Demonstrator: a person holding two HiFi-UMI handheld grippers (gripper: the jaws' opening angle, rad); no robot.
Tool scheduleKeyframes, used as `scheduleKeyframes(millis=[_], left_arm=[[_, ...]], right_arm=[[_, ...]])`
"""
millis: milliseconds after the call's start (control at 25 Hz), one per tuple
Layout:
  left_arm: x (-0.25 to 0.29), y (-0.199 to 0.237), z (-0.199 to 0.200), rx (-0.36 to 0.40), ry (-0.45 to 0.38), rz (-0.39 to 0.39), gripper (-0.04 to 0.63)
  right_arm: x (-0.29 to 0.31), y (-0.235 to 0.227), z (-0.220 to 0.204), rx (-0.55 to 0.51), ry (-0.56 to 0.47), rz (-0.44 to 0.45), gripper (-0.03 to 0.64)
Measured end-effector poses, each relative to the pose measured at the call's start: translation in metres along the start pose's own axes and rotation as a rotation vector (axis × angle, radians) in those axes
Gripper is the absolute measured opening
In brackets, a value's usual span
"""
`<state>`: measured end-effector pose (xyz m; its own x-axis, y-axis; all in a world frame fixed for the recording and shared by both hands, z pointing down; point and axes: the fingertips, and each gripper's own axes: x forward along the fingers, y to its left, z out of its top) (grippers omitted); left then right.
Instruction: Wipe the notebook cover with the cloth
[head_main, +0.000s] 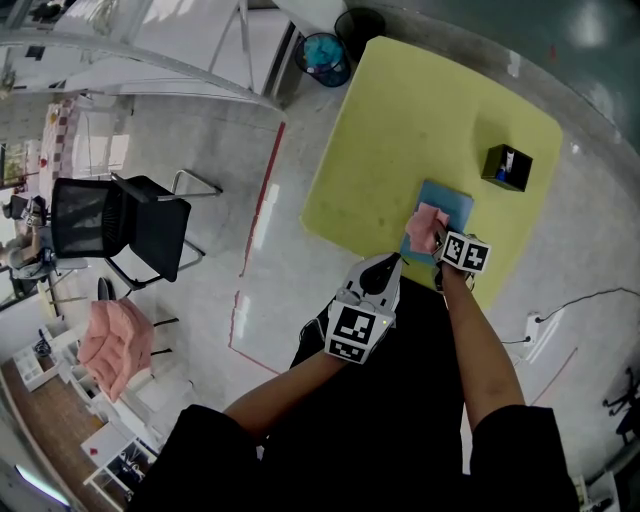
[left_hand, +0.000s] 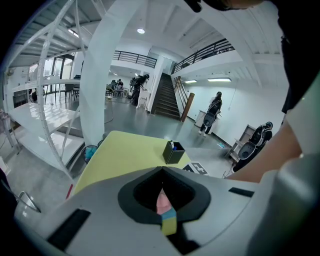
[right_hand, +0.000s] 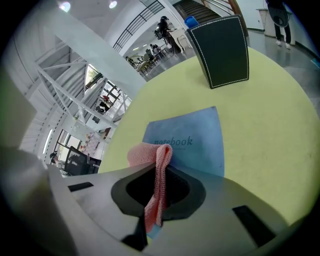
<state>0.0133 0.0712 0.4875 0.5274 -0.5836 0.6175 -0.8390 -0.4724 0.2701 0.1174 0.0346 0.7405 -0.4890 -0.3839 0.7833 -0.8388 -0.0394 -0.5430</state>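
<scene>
A blue notebook (head_main: 450, 208) lies near the front edge of the yellow-green table (head_main: 420, 120), its cover up (right_hand: 192, 142). My right gripper (head_main: 437, 240) is over the notebook's near left corner, shut on a pink knitted cloth (head_main: 426, 228). The cloth (right_hand: 159, 162) stands pinched between its jaws and folds over above the cover. My left gripper (head_main: 392, 264) is held off the table's front edge, left of the notebook. Its jaws are shut with nothing in them (left_hand: 165, 222); only a thin slit shows between them.
A black pen holder (head_main: 507, 167) stands on the table to the right beyond the notebook (right_hand: 222, 50). Two bins (head_main: 327, 57) sit at the table's far corner. A black office chair (head_main: 120, 225) and a pink padded seat (head_main: 115, 345) stand on the floor at left.
</scene>
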Motion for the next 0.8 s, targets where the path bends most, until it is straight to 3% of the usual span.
scheduleKeyframes(millis=[800], left_arm=[[0.010,-0.025,-0.007,0.021,0.022,-0.034,0.003]], right_arm=[[-0.018,-0.025,-0.002,0.011,-0.010,-0.004,0.035]])
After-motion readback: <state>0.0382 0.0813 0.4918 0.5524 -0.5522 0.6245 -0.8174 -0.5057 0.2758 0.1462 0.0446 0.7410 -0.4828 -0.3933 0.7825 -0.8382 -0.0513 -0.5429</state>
